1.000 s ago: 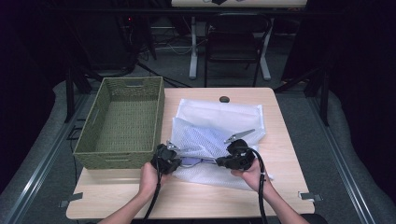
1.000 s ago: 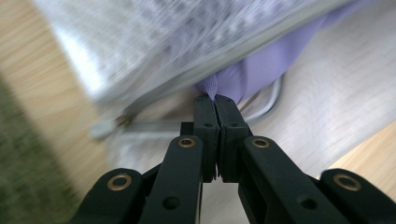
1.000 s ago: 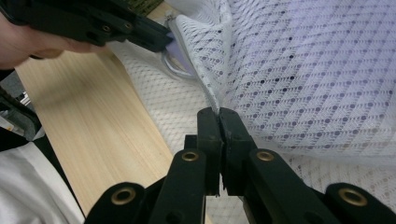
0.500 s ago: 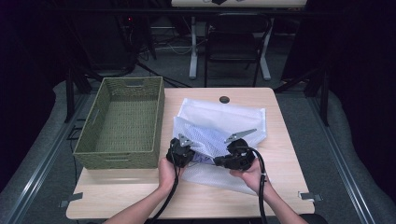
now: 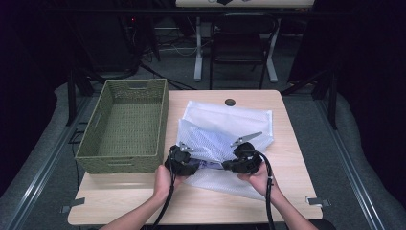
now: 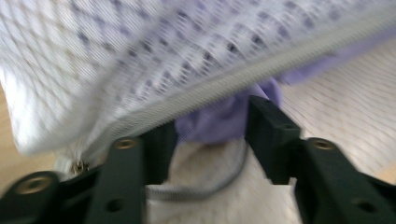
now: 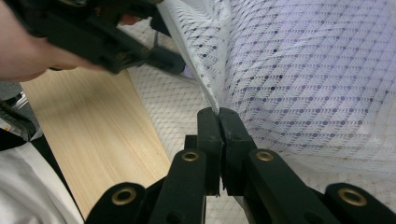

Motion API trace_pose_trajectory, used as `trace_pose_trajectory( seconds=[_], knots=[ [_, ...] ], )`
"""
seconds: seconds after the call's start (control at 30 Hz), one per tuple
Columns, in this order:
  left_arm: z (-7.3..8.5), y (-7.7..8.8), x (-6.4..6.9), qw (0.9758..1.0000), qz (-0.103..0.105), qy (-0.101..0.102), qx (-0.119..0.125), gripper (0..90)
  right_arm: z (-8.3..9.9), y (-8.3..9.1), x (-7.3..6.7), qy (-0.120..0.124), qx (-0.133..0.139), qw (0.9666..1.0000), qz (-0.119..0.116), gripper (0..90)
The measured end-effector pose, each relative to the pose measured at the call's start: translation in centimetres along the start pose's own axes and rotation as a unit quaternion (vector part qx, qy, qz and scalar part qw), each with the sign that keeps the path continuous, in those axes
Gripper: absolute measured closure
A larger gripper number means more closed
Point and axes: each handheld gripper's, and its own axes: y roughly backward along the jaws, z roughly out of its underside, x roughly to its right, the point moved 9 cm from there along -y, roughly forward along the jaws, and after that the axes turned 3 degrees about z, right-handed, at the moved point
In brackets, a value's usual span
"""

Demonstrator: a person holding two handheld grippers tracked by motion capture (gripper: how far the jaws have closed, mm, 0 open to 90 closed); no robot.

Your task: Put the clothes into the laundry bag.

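A white mesh zipper bag lies on the wooden table with a purple cloth inside its mouth. My left gripper is at the bag's left near corner. In the left gripper view its jaws have just been opening and stand apart under the zipper, with the purple cloth between them. My right gripper is shut on the upper edge of the mesh bag and holds it lifted; its fingertips meet on the fabric. The left gripper shows beyond.
A green woven basket stands to the left of the bag, close to my left hand. A small black round object lies near the table's far edge. A chair stands behind the table.
My left gripper has shifted a little to the right, away from the basket and up to the bag's mouth. The right gripper has kept still on the mesh.
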Motion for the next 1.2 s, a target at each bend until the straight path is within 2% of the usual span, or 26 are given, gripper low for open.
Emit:
trace_pose_trajectory(
  seconds=[0.07, 0.13, 0.23, 0.37, 0.47, 0.53, 0.63, 0.73, 0.83, 0.87, 0.93, 1.03, 1.13, 1.2],
  knots=[
    [0.1, 0.6, 0.5, 0.9999, 0.0, -0.015, 0.003, 43.6, -0.1, 0.0, 0.1, 0.0, 0.002, 1.0, 0.003, 88.6],
    [-0.1, 0.9, 1.1, 0.9998, 0.001, -0.018, 0.011, 41.0, -0.1, 0.0, 0.2, -0.001, 0.001, 1.0, 0.005, 88.6],
    [-0.6, 0.7, 2.1, 0.9991, 0.004, -0.034, 0.023, 39.3, -0.2, 0.0, 0.3, -0.002, 0.002, 1.0, 0.006, 88.6],
    [-1.2, -0.8, 3.6, 0.998, 0.006, -0.054, 0.031, 38.1, -0.4, 0.0, 0.4, -0.001, 0.007, 0.9999, 0.01, 88.7],
    [-1.8, -2.0, 4.3, 0.9973, -0.009, -0.064, 0.036, 38.2, -0.6, 0.2, 0.3, -0.005, 0.011, 0.9999, 0.009, 88.7],
    [-2.1, -2.8, 4.4, 0.9972, -0.017, -0.061, 0.041, 39.1, -0.6, 0.2, 0.4, -0.007, 0.01, 0.9999, 0.009, 88.7],
    [-2.3, -4.0, 4.6, 0.9974, -0.022, -0.054, 0.043, 46.3, -0.5, 0.1, 0.5, -0.006, 0.009, 0.9999, 0.007, 88.7],
    [-2.3, -4.6, 4.4, 0.9972, -0.031, -0.053, 0.043, 60.9, -0.5, 0.0, 0.5, -0.005, 0.007, 0.9999, 0.008, 88.7],
    [-2.7, -4.7, 3.9, 0.997, -0.029, -0.044, 0.056, 78.1, -0.6, 0.1, 0.4, -0.007, 0.01, 0.9999, 0.006, 88.7],
    [-3.0, -4.7, 3.8, 0.9966, -0.031, -0.035, 0.068, 82.6, -0.7, 0.2, 0.4, -0.006, 0.011, 0.9999, 0.005, 88.7],
    [-3.5, -4.6, 3.5, 0.996, -0.034, -0.027, 0.078, 85.1, -0.9, 0.4, 0.2, -0.008, 0.017, 0.9998, 0.0, 88.8],
    [-4.6, -4.3, 3.2, 0.9934, -0.043, -0.013, 0.105, 85.8, -1.4, 0.9, -0.1, -0.007, 0.028, 0.9996, -0.001, 88.9],
    [-6.0, -3.7, 3.0, 0.9882, -0.06, 0.006, 0.141, 85.8, -1.9, 1.7, -0.1, -0.009, 0.047, 0.9988, -0.004, 88.9],
    [-6.4, -3.8, 2.6, 0.9866, -0.068, 0.019, 0.147, 85.7, -2.2, 2.1, 0.1, -0.015, 0.057, 0.9982, -0.005, 88.9]
  ],
)
